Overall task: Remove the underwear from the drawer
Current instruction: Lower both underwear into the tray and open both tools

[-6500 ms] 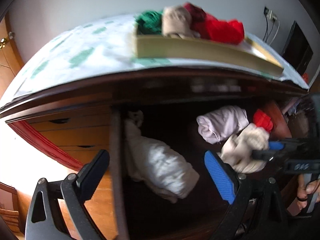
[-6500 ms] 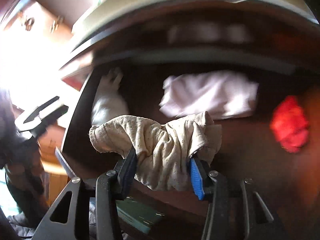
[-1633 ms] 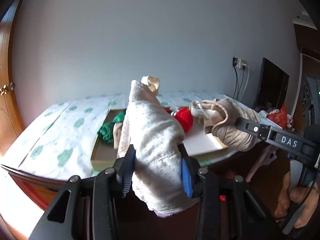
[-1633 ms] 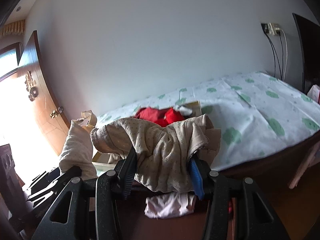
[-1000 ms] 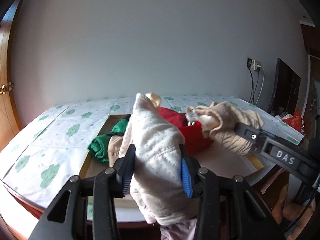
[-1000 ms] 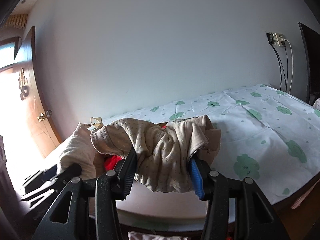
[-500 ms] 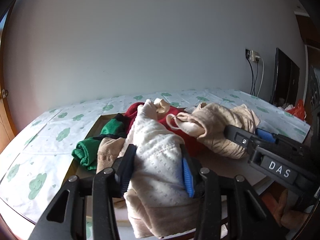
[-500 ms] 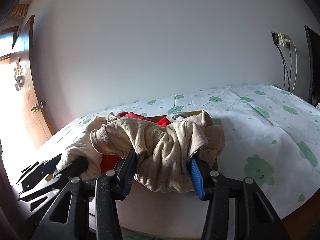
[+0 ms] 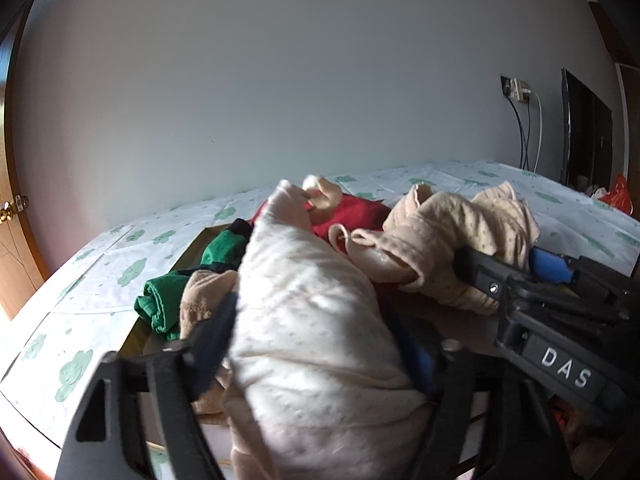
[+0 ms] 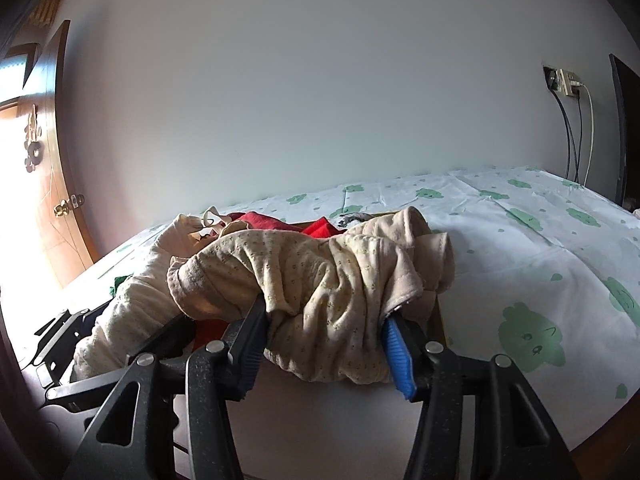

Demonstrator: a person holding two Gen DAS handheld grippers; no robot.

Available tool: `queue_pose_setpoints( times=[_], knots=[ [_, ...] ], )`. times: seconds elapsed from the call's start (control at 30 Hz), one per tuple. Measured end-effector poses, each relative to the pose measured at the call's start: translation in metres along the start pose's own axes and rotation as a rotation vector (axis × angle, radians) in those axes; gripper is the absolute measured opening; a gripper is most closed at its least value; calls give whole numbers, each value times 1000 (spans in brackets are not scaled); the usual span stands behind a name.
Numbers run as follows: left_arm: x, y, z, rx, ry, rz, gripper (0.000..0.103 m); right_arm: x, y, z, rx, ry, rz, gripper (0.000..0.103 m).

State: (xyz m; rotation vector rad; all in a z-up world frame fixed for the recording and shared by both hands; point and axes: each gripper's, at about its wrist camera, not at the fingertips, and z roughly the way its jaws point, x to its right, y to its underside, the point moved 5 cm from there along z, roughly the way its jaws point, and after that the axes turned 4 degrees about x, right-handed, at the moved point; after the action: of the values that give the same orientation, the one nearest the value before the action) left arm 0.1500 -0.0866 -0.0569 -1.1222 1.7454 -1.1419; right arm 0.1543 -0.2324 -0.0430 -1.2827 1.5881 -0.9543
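We see the left gripper (image 9: 316, 344) clamped on a bundle of pale cream dotted underwear (image 9: 316, 320), its two black fingers pressed into the cloth on either side so that the bundle bulges above and below them; the near part of this view is blurred. The right gripper (image 10: 324, 328) is likewise closed around a bundle of beige underwear with small yellow dots (image 10: 320, 280), the cloth squeezed between one black pad and one blue pad (image 10: 398, 350) and spilling over both. Each bundle is visible from the other camera too: the beige one lies to the right in the left wrist view, the cream one to the left in the right wrist view, and the two bundles sit just beside each other.

Both bundles are held over a shallow flat cardboard box with a yellowish rim (image 9: 192, 252), which rests on a white cloth printed with green cartoon shapes (image 10: 540, 240). In the box behind the bundles lie a crumpled red garment (image 9: 356, 212), a rolled green garment (image 9: 160, 300) and a tan garment (image 9: 200, 300) just beside the green one. We cannot tell whether the held bundles touch the box floor or the clothes under them.

A plain pale wall (image 10: 300, 100) stands behind, with a wall socket and hanging cables (image 10: 568, 88) at the right and a wooden door with a brass knob (image 10: 64, 208) at the left
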Motion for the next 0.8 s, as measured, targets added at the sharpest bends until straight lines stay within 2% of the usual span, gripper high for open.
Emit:
queue_pose_setpoints(
  times=[0.1,0.17,0.27,0.43,0.67,0.8],
  knots=[
    [-5,2,0,10,-24,-26,94,-2,4,1,4,7,-20,60],
    [-13,5,4,-11,-39,-71,102,-1,5,0,9,4,-13,64],
    [-19,10,4,-12,-13,-113,102,-1,5,0,16,-16,-7,68],
    [-20,13,-8,35,-36,-90,102,-3,6,-5,44,-47,-6,72],
    [-31,20,-18,40,-29,-138,102,-5,6,-14,64,-78,0,78],
    [-33,25,-24,54,-32,-135,102,3,4,-21,87,-52,25,82]
  ],
)
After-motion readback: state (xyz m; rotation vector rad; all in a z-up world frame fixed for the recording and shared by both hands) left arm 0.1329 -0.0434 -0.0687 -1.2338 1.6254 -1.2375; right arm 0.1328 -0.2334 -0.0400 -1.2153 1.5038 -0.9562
